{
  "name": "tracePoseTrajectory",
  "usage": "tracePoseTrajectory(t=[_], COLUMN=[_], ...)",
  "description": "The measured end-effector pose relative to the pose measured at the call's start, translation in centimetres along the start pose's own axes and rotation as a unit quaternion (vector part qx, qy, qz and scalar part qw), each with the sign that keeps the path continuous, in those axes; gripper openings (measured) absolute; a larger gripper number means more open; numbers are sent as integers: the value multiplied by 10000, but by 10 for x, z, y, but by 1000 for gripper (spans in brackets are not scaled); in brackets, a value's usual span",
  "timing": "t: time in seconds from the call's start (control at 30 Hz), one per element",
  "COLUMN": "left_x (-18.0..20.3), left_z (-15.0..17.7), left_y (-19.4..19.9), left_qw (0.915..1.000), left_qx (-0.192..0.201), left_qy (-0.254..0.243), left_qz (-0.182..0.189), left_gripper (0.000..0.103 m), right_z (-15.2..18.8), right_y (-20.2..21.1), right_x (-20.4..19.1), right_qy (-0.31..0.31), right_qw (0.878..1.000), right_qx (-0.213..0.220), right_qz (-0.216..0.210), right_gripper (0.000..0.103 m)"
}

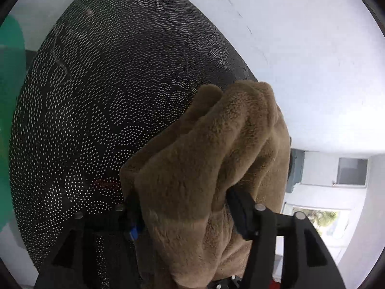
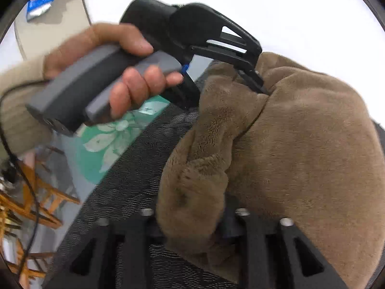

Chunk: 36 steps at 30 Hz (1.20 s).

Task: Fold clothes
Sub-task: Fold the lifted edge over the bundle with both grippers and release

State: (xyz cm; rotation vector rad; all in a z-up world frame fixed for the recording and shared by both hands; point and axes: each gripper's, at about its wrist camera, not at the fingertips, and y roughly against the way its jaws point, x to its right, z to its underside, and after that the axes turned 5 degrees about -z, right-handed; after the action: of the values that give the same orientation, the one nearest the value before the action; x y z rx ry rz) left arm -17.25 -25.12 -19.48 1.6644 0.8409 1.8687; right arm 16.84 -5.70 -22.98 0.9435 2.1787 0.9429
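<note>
Left wrist view shows the left tongs with a fluffy brown garment bunched up between the two fingers. The finger on the right side stands clear of the cloth, with a gap showing, so these tongs look let go, not squeezing. The garment rests on a black dotted surface.

Right wrist view shows the right tongs at the bottom, spread wide with a fold of the brown garment lying between them. They look loose too, though the cloth hides the pads, so I cannot be sure nothing is pinched. Higher up, a hand holds the grey handle of the left tongs, whose tip pokes into a crease of the cloth.

My guess: one fold has just been laid down and both tongs are letting the cloth drop. The pile is still lumpy, not flat.

Next, both tongs should pull away gently so the fluff does not catch and drag. Then they need to find a fresh edge or corner to pinch for another fold.
</note>
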Motion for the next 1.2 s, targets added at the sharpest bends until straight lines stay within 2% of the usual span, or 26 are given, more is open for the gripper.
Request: tracePoseTrajectory(t=[0.03,0.13,0.23,0.3,0.37,0.43,0.5,0.57,0.67,0.73,0.93,1.0,1.13,1.2], left_x=[-1,-1,1,3,8,22,48,77,87,72,38,36,36,42], left_z=[1,4,7,9,15,25,39,56,85,93,97,99,105,118], left_y=[2,11,32,53,76,92,95,78,47,23,11,14,26,39], left_qw=[10000,9999,9988,9963,9936,9919,9909,9899,9893,9922,9943,9935,9944,9933], left_qx=[5,65,295,564,866,1092,1195,1130,911,723,890,932,923,965], left_qy=[21,18,-29,-70,-102,-260,-540,-857,-1141,-995,-586,-648,-456,-546], left_qz=[15,-108,-400,-639,-713,-588,-308,-33,32,-185,78,86,226,320], left_gripper=[67,71,73,74,74,74,75,79,79,79,76,75,75,75], right_z=[1,6,15,22,30,34,37,45,57,67,88,90,88,90], right_y=[2,20,59,89,109,124,123,115,100,93,82,82,82,81], right_x=[-3,-13,-11,-5,8,28,46,60,79,84,94,96,102,103], right_qy=[75,177,36,-47,-154,-250,-401,-394,-326,-326,-490,-520,-532,-504], right_qw=[9999,9995,9982,9965,9938,9910,9891,9898,9910,9918,9938,9939,9950,9952], right_qx=[-15,88,496,825,1057,1131,1086,925,647,513,459,464,417,387], right_qz=[-146,-246,-328,-96,304,670,908,1007,1122,1125,882,856,732,743], right_gripper=[75,76,76,76,76,76,76,76,76,76,77,77,77,78])
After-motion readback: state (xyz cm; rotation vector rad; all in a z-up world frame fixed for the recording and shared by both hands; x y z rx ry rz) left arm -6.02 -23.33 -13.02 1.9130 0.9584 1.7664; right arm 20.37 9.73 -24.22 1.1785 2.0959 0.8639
